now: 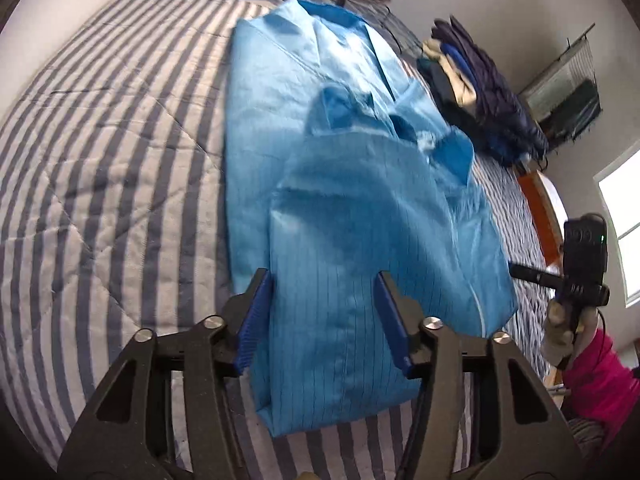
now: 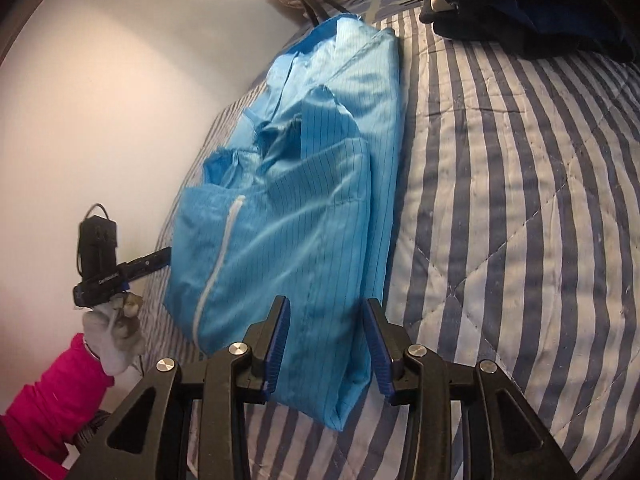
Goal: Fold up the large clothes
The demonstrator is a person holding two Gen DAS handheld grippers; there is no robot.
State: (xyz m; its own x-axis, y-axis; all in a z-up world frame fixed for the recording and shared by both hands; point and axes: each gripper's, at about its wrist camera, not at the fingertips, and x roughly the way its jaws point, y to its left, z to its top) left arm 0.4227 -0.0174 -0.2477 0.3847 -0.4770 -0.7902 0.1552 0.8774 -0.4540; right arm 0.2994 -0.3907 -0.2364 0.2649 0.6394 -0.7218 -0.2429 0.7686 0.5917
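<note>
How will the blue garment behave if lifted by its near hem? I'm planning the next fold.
Probably floppy: the blue garment lies in soft creases and layered folds. Likely light and rather slippery, given its thin, shiny cloth. The loose cuffs may flop out.

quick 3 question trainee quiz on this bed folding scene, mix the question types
1. True or false: the blue garment lies on a striped quilt.
2. The left tongs are: A) shut on the garment, B) open over it, C) out of view.
3. Fill in: the pile of dark clothes sits on the bed beyond the garment's ____ end.

Key:
1. True.
2. B; the right tongs are open over the garment too.
3. Collar.
</note>
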